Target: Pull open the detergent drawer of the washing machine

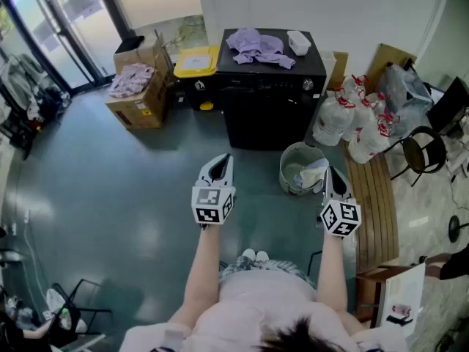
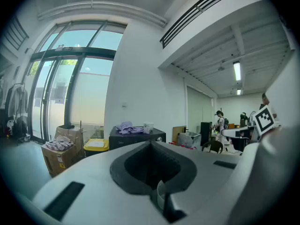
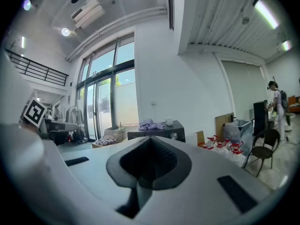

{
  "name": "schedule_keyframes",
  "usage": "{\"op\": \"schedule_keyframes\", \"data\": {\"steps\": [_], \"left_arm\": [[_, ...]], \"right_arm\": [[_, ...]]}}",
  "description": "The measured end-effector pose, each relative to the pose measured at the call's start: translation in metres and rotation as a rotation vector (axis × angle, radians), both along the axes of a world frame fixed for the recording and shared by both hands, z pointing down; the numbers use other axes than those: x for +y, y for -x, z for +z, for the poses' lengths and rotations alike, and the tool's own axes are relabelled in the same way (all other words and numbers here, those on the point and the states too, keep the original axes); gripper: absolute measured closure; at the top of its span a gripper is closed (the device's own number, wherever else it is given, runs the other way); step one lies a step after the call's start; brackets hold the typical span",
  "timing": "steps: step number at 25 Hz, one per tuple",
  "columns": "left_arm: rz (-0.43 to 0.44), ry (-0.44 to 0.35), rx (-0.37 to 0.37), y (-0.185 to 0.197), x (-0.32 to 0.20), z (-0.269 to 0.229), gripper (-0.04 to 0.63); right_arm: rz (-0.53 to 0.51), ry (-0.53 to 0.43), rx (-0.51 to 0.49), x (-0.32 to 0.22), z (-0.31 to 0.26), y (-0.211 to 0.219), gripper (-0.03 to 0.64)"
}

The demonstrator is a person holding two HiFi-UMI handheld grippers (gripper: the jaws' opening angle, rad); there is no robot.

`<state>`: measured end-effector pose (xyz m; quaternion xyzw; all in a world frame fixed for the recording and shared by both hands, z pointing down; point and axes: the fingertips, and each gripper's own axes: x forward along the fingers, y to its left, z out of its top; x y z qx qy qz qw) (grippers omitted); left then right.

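Note:
The black washing machine (image 1: 271, 101) stands against the far wall, with a purple cloth (image 1: 256, 46) and a small white tub (image 1: 298, 42) on its lid. Its control strip carries a knob (image 1: 308, 84) at the right; no drawer sticks out of the front. My left gripper (image 1: 222, 161) and right gripper (image 1: 331, 171) are both shut and hold nothing. They hang side by side over the floor, well short of the machine. The machine shows small and distant in the left gripper view (image 2: 137, 137) and in the right gripper view (image 3: 158, 131).
A grey bucket (image 1: 302, 169) stands on the floor by the machine's right front corner. Several spray bottles (image 1: 352, 119) and a wooden bench (image 1: 374, 196) are to the right. A yellow-lidded bin (image 1: 196, 63) and a cardboard box (image 1: 139, 86) stand left of the machine.

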<state>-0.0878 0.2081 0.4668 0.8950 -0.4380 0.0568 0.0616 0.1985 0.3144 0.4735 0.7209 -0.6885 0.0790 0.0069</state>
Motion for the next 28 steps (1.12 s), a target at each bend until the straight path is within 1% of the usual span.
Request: {"op": "schedule_keyframes", "data": {"steps": [9, 17, 21, 24, 25, 27, 28], "left_arm": [[0.003, 0.007, -0.001, -0.002, -0.002, 0.003, 0.569], [0.022, 0.033, 0.0, -0.006, 0.001, 0.011, 0.569], [0.031, 0.033, 0.018, -0.009, 0.002, 0.011, 0.568], [0.032, 0.037, 0.027, -0.007, 0.001, 0.007, 0.566], [0.029, 0.036, 0.027, -0.006, 0.001, 0.007, 0.566], [0.024, 0.031, 0.033, -0.003, 0.002, 0.005, 0.563], [0.027, 0.029, 0.039, -0.003, 0.002, 0.004, 0.552]], "right_arm": [[-0.009, 0.002, -0.007, -0.003, 0.002, 0.003, 0.602], [-0.052, 0.011, -0.021, -0.004, 0.005, 0.013, 0.601], [-0.065, 0.015, -0.022, -0.005, 0.005, 0.016, 0.601], [-0.069, -0.003, -0.035, -0.005, 0.001, 0.017, 0.601], [-0.07, -0.01, -0.043, -0.005, -0.001, 0.017, 0.583], [-0.068, -0.02, -0.06, -0.004, -0.002, 0.018, 0.494], [-0.066, -0.024, -0.069, -0.004, -0.003, 0.017, 0.442]]}}
